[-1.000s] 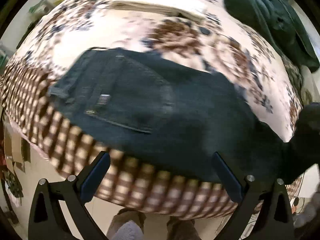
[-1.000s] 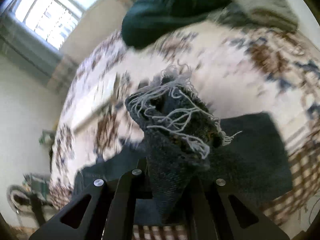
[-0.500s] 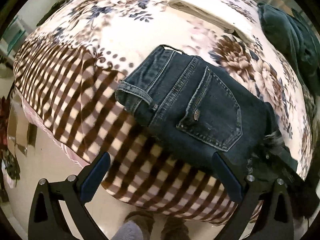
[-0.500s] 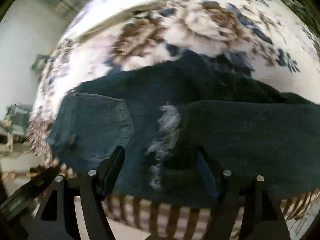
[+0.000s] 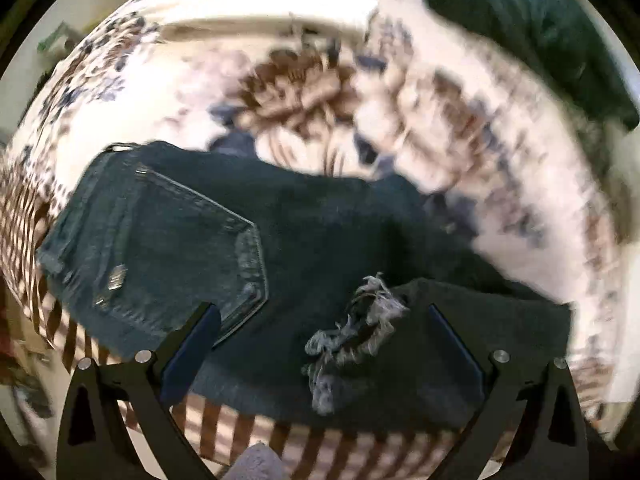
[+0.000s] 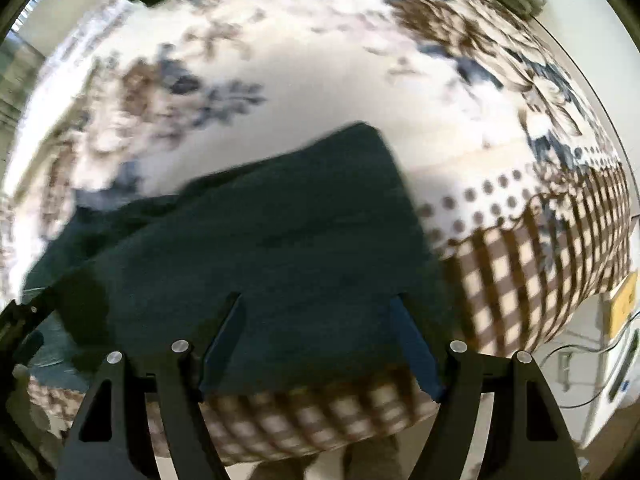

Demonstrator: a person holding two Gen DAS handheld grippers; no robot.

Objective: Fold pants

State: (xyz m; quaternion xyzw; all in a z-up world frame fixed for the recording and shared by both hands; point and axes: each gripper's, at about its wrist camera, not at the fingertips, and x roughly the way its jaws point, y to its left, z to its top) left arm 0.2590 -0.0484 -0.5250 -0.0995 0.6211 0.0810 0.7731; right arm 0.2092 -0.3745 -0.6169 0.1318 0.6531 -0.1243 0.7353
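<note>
The dark denim pants (image 5: pixel 280 264) lay folded on the near edge of the floral blanket (image 5: pixel 304 92), close to its brown-checked border (image 5: pixel 256 428); both views were blurred. The left gripper (image 5: pixel 324 344) hung above the cloth with its jaws spread wide and nothing between them; the right gripper (image 6: pixel 320 344) stood likewise, jaws well apart and empty, over the pants (image 6: pixel 256 248).

Only the left wrist view showed the back pocket (image 5: pixel 188 248) with its pale stitching and the waistband (image 5: pixel 80 208) at the left end; it alone showed the frayed hem (image 5: pixel 352 336), a tuft of whitish threads lying on top of the denim between the fingers, where one layer was doubled over another. It also caught a dark green garment (image 5: pixel 532 28) heaped at the far right of the bed.

The right wrist view showed only plain dark cloth, with a folded corner (image 6: pixel 368 136) reaching toward the middle of the blanket; it alone showed the dotted band (image 6: pixel 500 192) above the checks and a white appliance (image 6: pixel 616 372) with a cable beside the bed.
</note>
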